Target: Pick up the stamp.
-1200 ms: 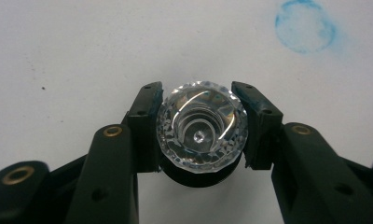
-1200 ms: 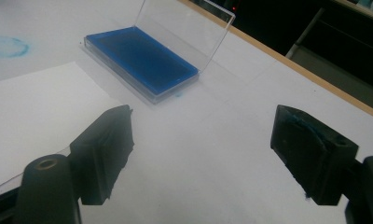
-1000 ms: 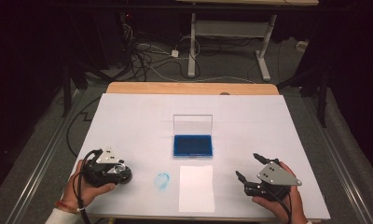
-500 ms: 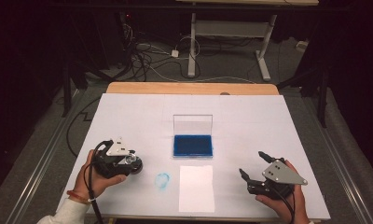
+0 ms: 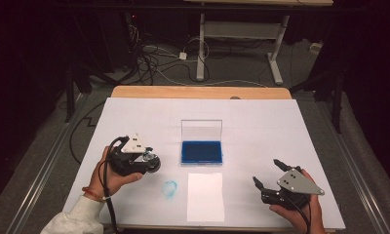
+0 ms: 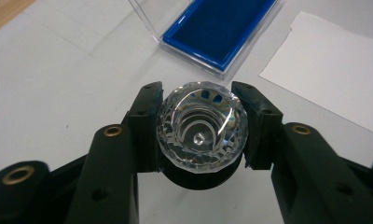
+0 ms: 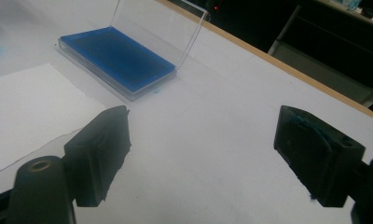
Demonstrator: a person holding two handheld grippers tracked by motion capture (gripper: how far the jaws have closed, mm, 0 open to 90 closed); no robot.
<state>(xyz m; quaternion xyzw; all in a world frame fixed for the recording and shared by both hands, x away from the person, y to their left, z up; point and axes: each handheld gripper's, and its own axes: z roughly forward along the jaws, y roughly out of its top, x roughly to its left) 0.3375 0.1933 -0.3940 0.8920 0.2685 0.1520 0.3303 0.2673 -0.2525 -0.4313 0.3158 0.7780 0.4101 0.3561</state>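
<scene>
Left tongs around crystal stamp

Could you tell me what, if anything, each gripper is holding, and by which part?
The left gripper clamps a faceted crystal stamp by opposite sides of its round top. The right gripper holds nothing; its jaws stand wide apart.

An open blue ink pad sits just beyond a white paper sheet.
</scene>
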